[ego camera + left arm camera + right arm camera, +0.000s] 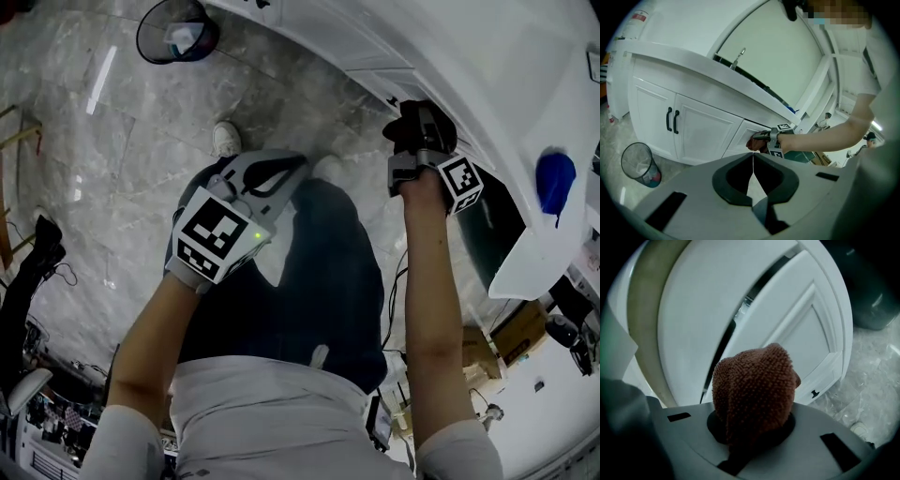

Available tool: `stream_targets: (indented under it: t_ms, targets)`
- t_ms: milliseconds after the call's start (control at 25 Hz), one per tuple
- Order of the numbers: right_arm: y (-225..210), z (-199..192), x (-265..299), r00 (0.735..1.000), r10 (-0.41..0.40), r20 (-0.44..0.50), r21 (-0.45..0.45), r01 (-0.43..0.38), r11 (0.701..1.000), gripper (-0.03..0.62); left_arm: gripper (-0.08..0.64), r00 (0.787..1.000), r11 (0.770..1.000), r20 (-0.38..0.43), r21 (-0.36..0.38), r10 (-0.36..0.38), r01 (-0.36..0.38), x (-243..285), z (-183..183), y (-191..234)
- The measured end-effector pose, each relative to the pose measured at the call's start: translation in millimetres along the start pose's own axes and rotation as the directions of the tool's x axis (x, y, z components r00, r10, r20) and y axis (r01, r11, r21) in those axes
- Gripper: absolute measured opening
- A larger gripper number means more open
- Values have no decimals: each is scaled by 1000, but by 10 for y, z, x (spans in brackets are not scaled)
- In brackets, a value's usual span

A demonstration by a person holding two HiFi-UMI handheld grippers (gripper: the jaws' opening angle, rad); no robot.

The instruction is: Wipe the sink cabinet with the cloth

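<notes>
The white sink cabinet (704,132) has panelled doors and black handles (672,119). My right gripper (769,139) is shut on a brown nubbly cloth (753,143) and holds it against a cabinet door, below the counter edge. In the right gripper view the cloth (754,387) bulges out of the jaws and hides the fingertips; the door panel (806,333) is just beyond it. In the head view the right gripper (412,127) is up at the cabinet (375,47). My left gripper (286,169) hangs back over the floor, shut and empty (753,161).
A mesh waste bin (640,164) stands on the marble floor left of the cabinet (178,28). A faucet (738,57) rises from the counter. A blue object (555,183) lies on the counter top. A dark bin (492,230) sits to the right.
</notes>
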State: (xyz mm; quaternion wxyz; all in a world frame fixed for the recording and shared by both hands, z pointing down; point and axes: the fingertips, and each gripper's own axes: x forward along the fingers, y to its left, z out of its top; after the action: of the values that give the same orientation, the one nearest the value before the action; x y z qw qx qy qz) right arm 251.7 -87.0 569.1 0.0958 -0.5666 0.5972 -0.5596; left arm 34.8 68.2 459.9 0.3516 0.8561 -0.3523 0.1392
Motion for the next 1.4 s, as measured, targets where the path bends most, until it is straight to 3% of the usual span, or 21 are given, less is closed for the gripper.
stream_targets:
  t_ms: [200,520,800,1000,1200,1400]
  targets:
    - [287,-88,-245,1000,27,-10,-2,-27,1000,32,12,999,999,-16,39,-37,37,-115,182,47]
    - [1032,-283,-812,994,87,-73,-134,-96,986,32,12,996,989,-13,118,-87,88,-376,705,-49]
    - [1886,-317,-1313,979,162,-123,-312,-193,930,32,12,995,982,0,162,-102,101,-633,1185,-238]
    - [2510,-221,-1702,969,203,-143,-455,-246,856,32,12,993,974,21,198,-116,109,-805,1588,-503]
    - [3087,-77,-1947,954,244,-173,-616,-298,729,32,12,991,958,48,266,-122,105,-928,2033,-683]
    - [3619,55,-2206,936,290,-201,-720,-342,604,32,12,986,952,108,291,-128,92,-1060,2462,-897]
